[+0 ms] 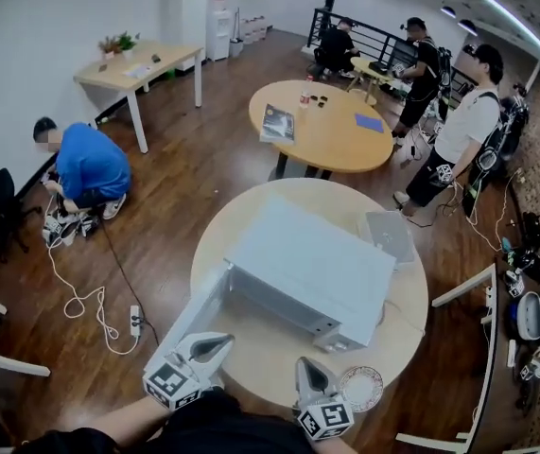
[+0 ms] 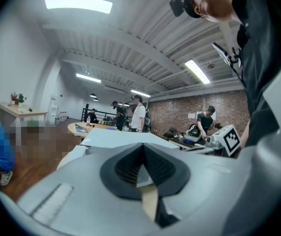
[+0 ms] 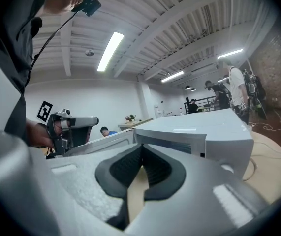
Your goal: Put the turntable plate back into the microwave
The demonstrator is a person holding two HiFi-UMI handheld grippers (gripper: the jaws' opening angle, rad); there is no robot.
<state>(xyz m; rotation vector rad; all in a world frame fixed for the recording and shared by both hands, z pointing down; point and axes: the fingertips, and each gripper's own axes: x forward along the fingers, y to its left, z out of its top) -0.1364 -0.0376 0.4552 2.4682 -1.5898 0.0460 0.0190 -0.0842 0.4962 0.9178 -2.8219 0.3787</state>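
Note:
A white microwave [image 1: 312, 272] stands on the round wooden table [image 1: 251, 357] with its door [image 1: 199, 312] swung open toward me on the left. The round turntable plate [image 1: 361, 388] lies flat near the table's front edge, just right of my right gripper [image 1: 304, 362]. That gripper is shut and empty, facing the microwave's front corner [image 3: 194, 132]. My left gripper [image 1: 227, 340] is also shut with nothing in it, beside the open door. In the left gripper view the jaws of the left gripper [image 2: 141, 146] meet over the microwave's top [image 2: 115, 137]. The right gripper [image 3: 141, 146] looks across at the left one [image 3: 71, 124].
A white flat device [image 1: 388, 233] lies on the table behind the microwave. A second round table [image 1: 331, 126] stands beyond, with people at the back right. A person in blue [image 1: 85, 168] crouches at left near floor cables [image 1: 90, 305]. White chair frames [image 1: 468, 296] flank the right.

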